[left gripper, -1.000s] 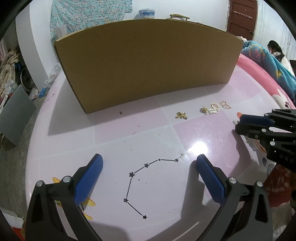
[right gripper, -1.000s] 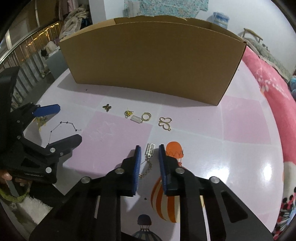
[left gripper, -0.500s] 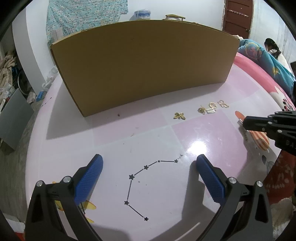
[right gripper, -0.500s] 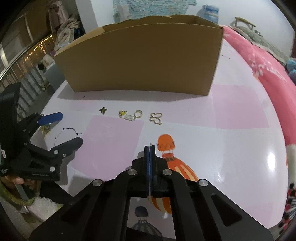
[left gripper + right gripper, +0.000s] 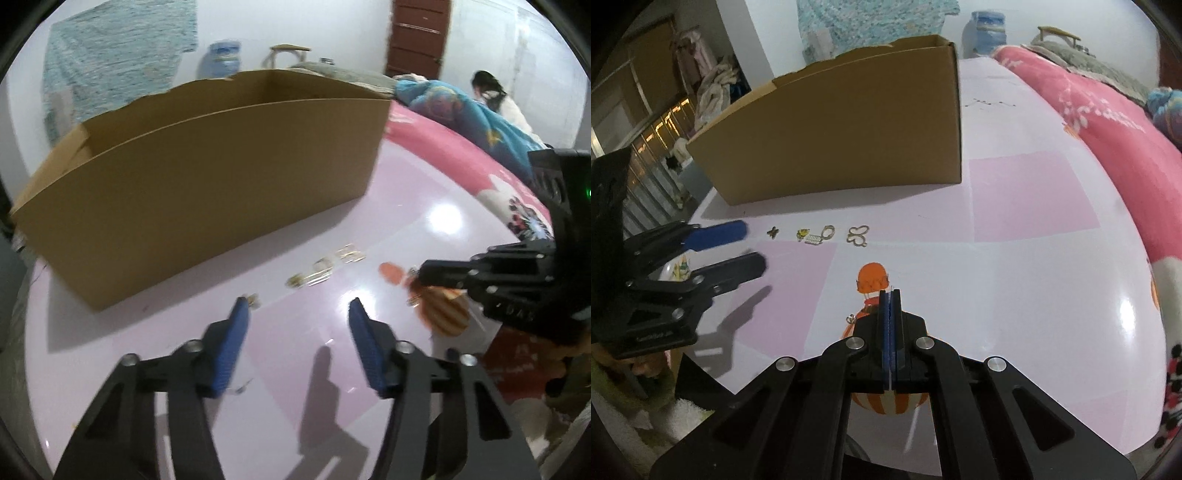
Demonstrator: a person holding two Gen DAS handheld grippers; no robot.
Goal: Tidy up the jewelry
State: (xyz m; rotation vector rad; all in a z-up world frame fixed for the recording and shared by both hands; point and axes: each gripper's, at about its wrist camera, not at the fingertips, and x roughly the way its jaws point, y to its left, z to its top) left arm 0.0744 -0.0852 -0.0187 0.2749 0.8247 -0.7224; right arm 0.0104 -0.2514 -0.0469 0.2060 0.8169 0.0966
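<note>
Your right gripper [image 5: 890, 295] sits clenched over the orange balloon print on the pink table [image 5: 1015, 280], its blue pads pressed together on what looks like a thin chain charm [image 5: 851, 318]: a small gold loop peeks out just left of the closed tips, though how much of the piece is actually pinched cannot be told. The cardboard box [image 5: 849, 125] stands ahead and slightly left of that gripper, open at the top, its long front wall running across the view; judged from here, carrying the charm in means lifting it forward over that wall. Between the gripper and the box, the remaining gold pieces lie in a short row parallel to the wall: a small butterfly [image 5: 772, 231], a cluster with a ring and a tag [image 5: 816, 235], and a looped butterfly outline [image 5: 857, 236]. Your left gripper [image 5: 298, 312] is the nearer tool to that row, jaws spread wide and holding nothing, with the small butterfly just beside its left fingertip and the box wall well beyond.
</note>
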